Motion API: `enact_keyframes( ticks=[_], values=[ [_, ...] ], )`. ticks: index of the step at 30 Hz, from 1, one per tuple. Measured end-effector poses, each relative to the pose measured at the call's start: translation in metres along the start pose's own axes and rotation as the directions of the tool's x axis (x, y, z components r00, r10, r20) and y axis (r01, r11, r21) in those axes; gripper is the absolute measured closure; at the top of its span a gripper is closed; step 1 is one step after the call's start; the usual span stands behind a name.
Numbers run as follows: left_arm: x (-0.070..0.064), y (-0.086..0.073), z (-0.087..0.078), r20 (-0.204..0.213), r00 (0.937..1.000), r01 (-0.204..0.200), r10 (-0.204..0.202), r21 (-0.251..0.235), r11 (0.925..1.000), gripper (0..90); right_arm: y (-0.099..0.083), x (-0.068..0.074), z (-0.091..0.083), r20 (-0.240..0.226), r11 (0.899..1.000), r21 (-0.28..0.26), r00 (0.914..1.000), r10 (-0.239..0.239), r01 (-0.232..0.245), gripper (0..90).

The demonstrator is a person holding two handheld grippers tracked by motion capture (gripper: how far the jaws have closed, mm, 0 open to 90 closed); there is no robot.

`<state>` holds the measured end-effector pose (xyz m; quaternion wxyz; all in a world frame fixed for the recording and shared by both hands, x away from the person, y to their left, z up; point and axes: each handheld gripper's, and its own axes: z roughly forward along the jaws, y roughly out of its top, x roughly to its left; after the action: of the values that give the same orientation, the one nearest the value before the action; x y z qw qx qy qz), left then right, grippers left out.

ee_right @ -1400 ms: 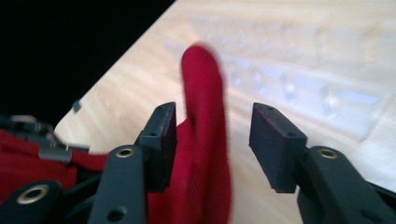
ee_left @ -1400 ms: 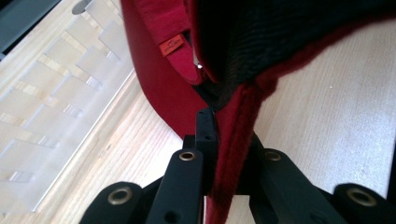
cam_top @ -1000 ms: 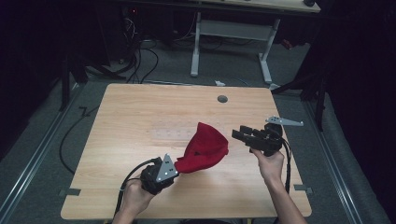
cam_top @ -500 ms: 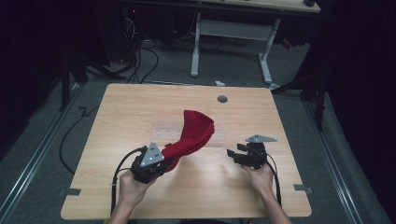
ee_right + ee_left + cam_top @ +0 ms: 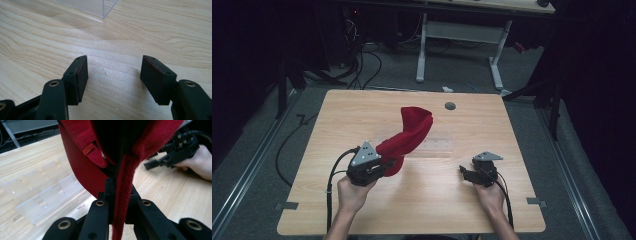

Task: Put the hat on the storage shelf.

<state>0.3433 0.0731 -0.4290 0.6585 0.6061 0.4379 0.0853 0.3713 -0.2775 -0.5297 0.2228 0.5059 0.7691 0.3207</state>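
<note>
Knit red fabric, a soft beanie (image 5: 408, 134), rises toward 1 o'clock off the pale woodgrain surface (image 5: 337, 115), its ribbed edge clenched in the left tongs (image 5: 382, 167). A clear ridged plastic tray (image 5: 37, 197) lies beneath. Right tongs (image 5: 464, 173), at 5 o'clock, now lower than before, gape released, holding nothing.

High view overlooks table (image 5: 492, 145); gripper views sit close.
</note>
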Motion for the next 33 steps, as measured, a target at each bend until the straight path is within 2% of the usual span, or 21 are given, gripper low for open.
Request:
enact_keyframes(
  ticks=[8,11,21,26,28,33],
  values=[
    [0.009,0.02,0.001,-0.013,0.9992,0.037,-0.038,-0.064,0.9973,84.9,-0.001,0.0,0.001,0.004,1.0,-0.012,1.0,-0.001,0.001,38.3],
    [0.012,0.026,0.002,-0.018,0.9992,0.033,-0.035,-0.098,0.9946,85.0,-0.001,0.0,0.001,0.004,1.0,-0.012,1.0,0.0,0.0,38.3],
    [0.02,0.045,0.008,-0.028,0.9983,0.046,-0.05,-0.133,0.99,84.9,-0.001,0.0,0.001,0.006,1.0,-0.013,1.0,-0.001,0.001,38.1],
    [0.029,0.053,0.011,-0.05,0.9971,0.05,-0.059,-0.159,0.986,84.9,-0.001,0.001,0.001,0.006,1.0,-0.013,1.0,0.0,0.0,37.9],
    [0.034,0.056,0.012,-0.053,0.9959,0.064,-0.074,-0.171,0.9832,84.9,-0.001,0.001,0.001,0.006,1.0,-0.012,1.0,0.002,-0.002,37.8],
    [0.046,0.059,0.018,-0.083,0.9941,0.054,-0.07,-0.18,0.9821,84.9,-0.001,0.001,0.001,0.006,1.0,-0.012,1.0,0.001,-0.001,37.8]
  ],
)
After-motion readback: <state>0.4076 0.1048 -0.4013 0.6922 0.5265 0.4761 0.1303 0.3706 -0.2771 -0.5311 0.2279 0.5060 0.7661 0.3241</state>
